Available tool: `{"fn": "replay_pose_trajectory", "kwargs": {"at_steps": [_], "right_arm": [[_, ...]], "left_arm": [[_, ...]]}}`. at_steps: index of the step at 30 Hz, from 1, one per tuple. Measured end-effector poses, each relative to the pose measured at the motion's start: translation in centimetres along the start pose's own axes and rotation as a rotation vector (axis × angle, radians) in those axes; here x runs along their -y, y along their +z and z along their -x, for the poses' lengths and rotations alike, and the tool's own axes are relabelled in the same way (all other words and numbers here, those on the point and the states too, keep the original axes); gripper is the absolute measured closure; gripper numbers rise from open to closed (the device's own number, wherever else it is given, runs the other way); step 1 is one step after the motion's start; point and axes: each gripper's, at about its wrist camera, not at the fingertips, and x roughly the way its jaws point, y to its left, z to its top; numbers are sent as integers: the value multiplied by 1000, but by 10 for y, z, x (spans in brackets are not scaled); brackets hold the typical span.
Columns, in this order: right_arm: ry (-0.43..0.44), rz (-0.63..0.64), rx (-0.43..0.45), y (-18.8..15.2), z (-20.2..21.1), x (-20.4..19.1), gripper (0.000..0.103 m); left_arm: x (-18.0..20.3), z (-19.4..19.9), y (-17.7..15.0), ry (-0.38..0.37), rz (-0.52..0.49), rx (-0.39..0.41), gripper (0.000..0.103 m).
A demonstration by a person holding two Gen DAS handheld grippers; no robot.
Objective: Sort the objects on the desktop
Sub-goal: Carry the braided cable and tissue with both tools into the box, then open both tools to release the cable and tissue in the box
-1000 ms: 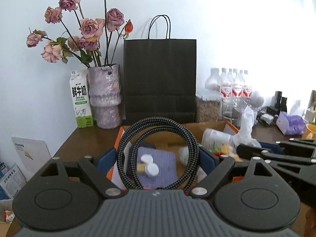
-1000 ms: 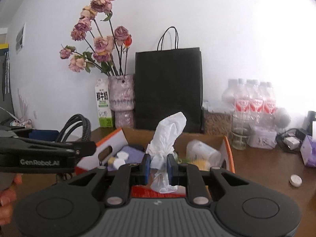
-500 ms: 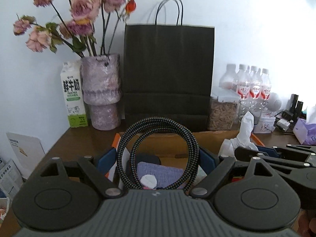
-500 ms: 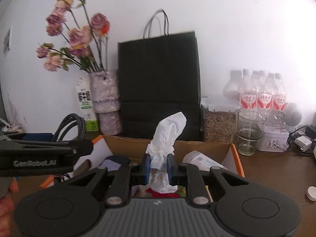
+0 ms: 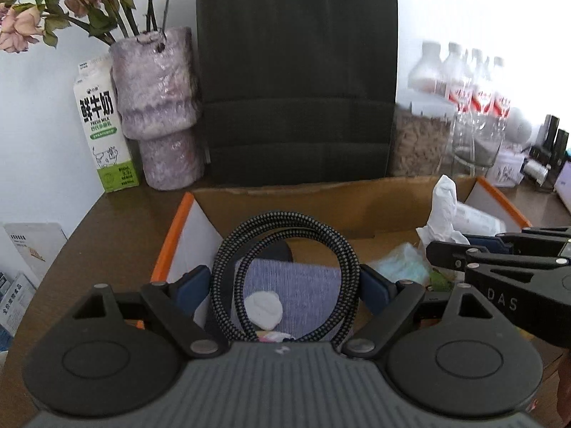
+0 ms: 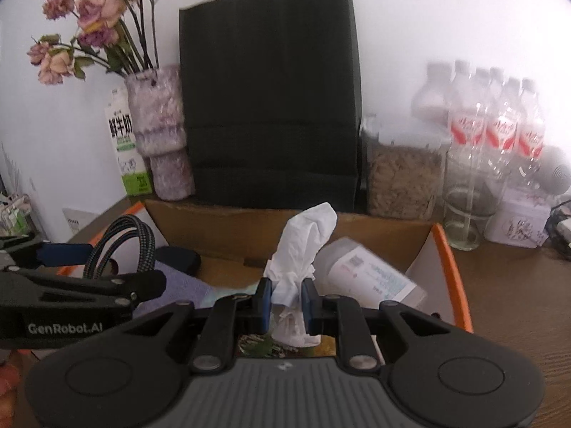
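Note:
My left gripper (image 5: 283,285) is shut on a coil of black braided cable (image 5: 282,219), its blue pads pressing the coil's two sides above the open cardboard box (image 5: 321,192). My right gripper (image 6: 285,296) is shut on a crumpled white tissue (image 6: 307,235), also over the box (image 6: 449,267). In the left wrist view the tissue (image 5: 444,207) and the right gripper show at the right. The coil (image 6: 142,235) appears at the left of the right wrist view. A purple cloth (image 5: 303,292), a white cap (image 5: 264,308) and a lying plastic bottle (image 6: 371,274) are in the box.
Behind the box stand a black paper bag (image 6: 271,107), a purple vase (image 5: 157,107) with dried roses, a milk carton (image 5: 103,125), a jar of grain (image 6: 399,178), a glass (image 6: 467,221) and several water bottles (image 6: 499,125). Brown table (image 6: 517,303) lies to the right.
Both grippers have moved forward and down toward the box, still holding the cable and the tissue. The bag, vase and bottles now look larger and closer.

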Motion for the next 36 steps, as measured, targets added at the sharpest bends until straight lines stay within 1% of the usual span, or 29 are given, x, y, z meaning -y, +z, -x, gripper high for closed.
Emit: {"fn": "replay_pose_trajectory", "kwargs": {"at_steps": [4, 5, 7, 9, 10, 11, 12, 13, 14, 15, 16, 17, 20, 29, 36], "right_arm": [[2, 10, -17, -2, 1, -2, 85], [4, 12, -18, -2, 1, -3, 79], [3, 18, -13, -3, 3, -4, 76], [7, 30, -7, -3, 6, -7, 67], [1, 36, -2, -3, 8, -8, 60], [-10, 42, 4, -3, 10, -9, 53], [-19, 45, 11, -2, 13, -10, 49], [-24, 42, 22, -1, 17, -9, 41], [-26, 40, 33, 0, 21, -9, 29], [-24, 40, 44, 1, 25, -8, 23], [-18, 41, 60, 2, 30, -9, 11], [-14, 43, 76, 4, 35, -10, 5], [-13, 57, 109, 8, 46, -15, 0], [-16, 61, 137, 9, 59, -19, 0], [-31, 60, 172, 0, 86, -21, 0]], "left_arm": [[2, -6, -4, 13, -13, -25, 16], [2, -7, -4, 15, -11, -34, 16], [1, -8, -6, 22, -10, -44, 15], [-1, -6, -6, 31, -6, -36, 14], [-2, -4, -5, 38, -4, -31, 13], [-3, -2, -4, 50, -1, -21, 9], [-4, 0, -4, 73, 2, -6, 2], [-6, 4, -3, 91, 3, 11, 0], [-7, 7, -2, 98, 6, 28, 0], [-9, 11, -2, 97, 12, 40, 0], [-11, 14, -1, 94, 21, 50, 0], [-13, 18, 0, 90, 30, 61, 0], [-17, 25, 2, 98, 39, 84, 0], [-25, 36, 0, 108, 76, 121, 0], [-30, 65, -11, 130, 102, 170, 0]]}}
